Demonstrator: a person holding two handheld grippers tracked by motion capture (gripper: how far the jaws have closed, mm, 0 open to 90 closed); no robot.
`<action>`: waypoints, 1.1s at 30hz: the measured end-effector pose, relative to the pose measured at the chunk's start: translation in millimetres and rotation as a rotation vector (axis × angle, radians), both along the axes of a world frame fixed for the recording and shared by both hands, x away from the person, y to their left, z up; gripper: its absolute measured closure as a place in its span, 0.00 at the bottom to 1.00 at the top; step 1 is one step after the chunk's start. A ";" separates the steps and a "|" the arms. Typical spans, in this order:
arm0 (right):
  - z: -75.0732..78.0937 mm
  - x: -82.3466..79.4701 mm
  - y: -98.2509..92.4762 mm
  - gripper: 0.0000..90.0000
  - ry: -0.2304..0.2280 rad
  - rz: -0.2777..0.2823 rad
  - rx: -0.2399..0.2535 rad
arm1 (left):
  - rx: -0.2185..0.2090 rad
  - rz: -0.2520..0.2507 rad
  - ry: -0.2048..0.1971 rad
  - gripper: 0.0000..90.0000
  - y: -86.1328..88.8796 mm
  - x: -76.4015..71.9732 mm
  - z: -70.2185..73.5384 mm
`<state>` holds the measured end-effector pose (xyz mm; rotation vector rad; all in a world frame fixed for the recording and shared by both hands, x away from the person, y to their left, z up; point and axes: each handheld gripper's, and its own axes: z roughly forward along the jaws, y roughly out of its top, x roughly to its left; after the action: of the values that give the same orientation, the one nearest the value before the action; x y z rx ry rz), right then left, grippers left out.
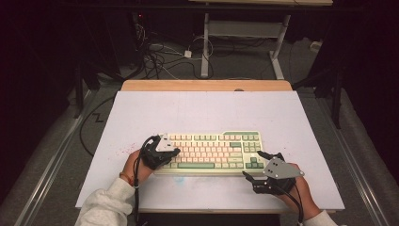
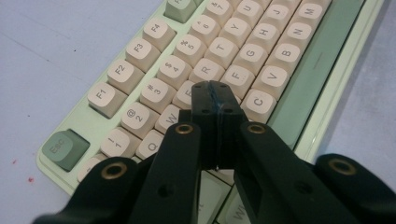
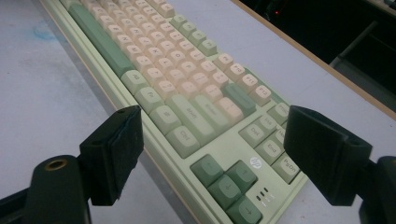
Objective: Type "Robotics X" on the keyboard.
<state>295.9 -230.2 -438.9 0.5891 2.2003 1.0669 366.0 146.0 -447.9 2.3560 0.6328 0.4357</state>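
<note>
At the left, the person's left hand (image 1: 134, 167), coming out of a pale fleece sleeve (image 1: 106, 205), is holding the left black two-jaw gripper (image 1: 170, 154) over the left end of the pale-green keyboard with cream and darker green keycaps (image 1: 214, 151). In the left gripper view this gripper (image 2: 216, 95) is showing its jaws pressed flat together with nothing between them, the joined tips hanging over the cream keys (image 2: 236, 74) around E and D; whether they are touching a key cannot be told. The green Esc key (image 2: 64, 148) is sitting off to the left of the tips, and the long green space bar (image 2: 315, 60) to their right.

The keyboard is lying flat on the white table top (image 1: 207, 113), between the two grippers.

At the right, the right hand (image 1: 301, 193) is holding the right black gripper (image 1: 258, 164), topped by its grey three-cornered plate (image 1: 280, 168), just off the keyboard's near right corner. In the right gripper view the gripper (image 3: 211, 151) is standing with its jaws spread wide, holding nothing; the green arrow keys (image 3: 226, 179) and that corner of the keyboard (image 3: 187, 93) are lying in the gap between the pads (image 3: 116, 149), somewhat beyond them.
</note>
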 end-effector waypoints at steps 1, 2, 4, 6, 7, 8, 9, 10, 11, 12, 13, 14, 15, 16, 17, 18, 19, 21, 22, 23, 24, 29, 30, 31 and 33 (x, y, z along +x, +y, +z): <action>0.1 0.1 0.0 0.23 -0.001 0.002 -0.001 | -0.002 0.000 0.001 0.97 0.0 0.0 -0.2; 0.0 0.0 -0.1 0.23 0.000 0.001 -0.001 | -0.001 0.000 0.001 0.97 0.0 0.1 -0.5; -0.1 0.6 -0.3 0.23 0.000 0.001 0.000 | 0.003 0.002 0.001 0.97 0.1 0.3 -1.1; -0.2 0.8 -0.4 0.23 0.000 0.002 -0.001 | 0.003 0.005 0.003 0.97 0.7 1.0 -1.3; -0.2 0.8 -0.3 0.23 0.002 0.001 -0.001 | 0.004 0.008 0.002 0.97 0.7 1.1 -1.4; -0.3 0.7 -0.1 0.23 0.001 0.001 -0.002 | 0.004 0.008 0.002 0.97 0.9 1.1 -1.5; -0.3 0.6 0.0 0.23 0.001 0.002 -0.003 | 0.003 0.010 0.003 0.97 0.9 1.2 -1.6; -0.3 0.5 0.0 0.23 0.001 0.001 -0.003 | 0.004 0.010 0.002 0.97 0.9 1.4 -1.7; -0.3 0.5 0.0 0.23 0.001 0.002 -0.003 | 0.006 0.010 0.003 0.97 0.7 1.6 -1.9; -0.2 0.5 0.0 0.23 0.001 0.002 -0.003 | 0.007 0.009 0.003 0.97 0.6 1.7 -2.0; -0.1 0.5 0.0 0.23 0.000 0.002 -0.002 | 0.007 0.009 0.003 0.97 0.5 1.7 -2.2; 0.0 0.4 0.0 0.23 0.000 0.003 -0.002 | 0.010 0.008 0.005 0.97 0.0 1.7 -2.5; 0.0 0.4 0.1 0.23 0.000 0.003 -0.002 | 0.012 0.007 0.006 0.97 -0.3 1.7 -3.0; -0.1 0.3 0.1 0.23 0.001 0.001 -0.003 | 0.010 0.008 0.006 0.97 -0.5 1.8 -3.7; -0.3 0.3 0.3 0.23 0.002 0.001 -0.005 | 0.010 0.008 0.007 0.97 -0.6 1.9 -3.8; -0.4 0.2 0.3 0.23 0.003 0.001 -0.005 | 0.011 0.007 0.007 0.97 -0.7 2.0 -3.9; -0.5 0.3 0.4 0.23 0.004 0.002 -0.006 | 0.016 0.009 0.011 0.97 -0.9 2.4 -4.3; -0.7 0.4 0.6 0.23 0.005 0.002 -0.008 | 0.022 0.010 0.013 0.97 -1.7 2.6 -5.9; -0.6 0.2 0.6 0.23 0.005 0.003 -0.007 | 0.026 0.006 0.010 0.97 -1.9 2.3 -5.6; -0.4 0.2 0.6 0.23 0.004 0.002 -0.009 | 0.027 0.006 0.006 0.97 -2.0 1.8 -5.0; -0.3 0.3 0.6 0.23 0.003 0.001 -0.008 | 0.021 0.006 0.002 0.97 -1.6 1.3 -3.7; 0.1 0.0 0.4 0.23 0.001 0.002 -0.005 | -0.008 0.004 -0.027 0.97 0.2 -2.2 5.5; 0.1 0.0 0.3 0.23 0.001 0.002 -0.005 | -0.008 0.003 -0.030 0.97 0.3 -2.4 6.4; 0.2 0.0 0.2 0.23 0.002 0.002 -0.004 | -0.011 0.004 -0.036 0.97 0.3 -2.9 7.3; 0.3 -0.1 0.0 0.23 0.001 0.002 -0.004 | -0.014 0.004 -0.040 0.97 0.4 -3.2 8.2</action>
<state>295.8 -230.3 -438.6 0.5853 2.2036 1.0636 362.8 146.4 -439.7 2.3275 0.6194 0.4776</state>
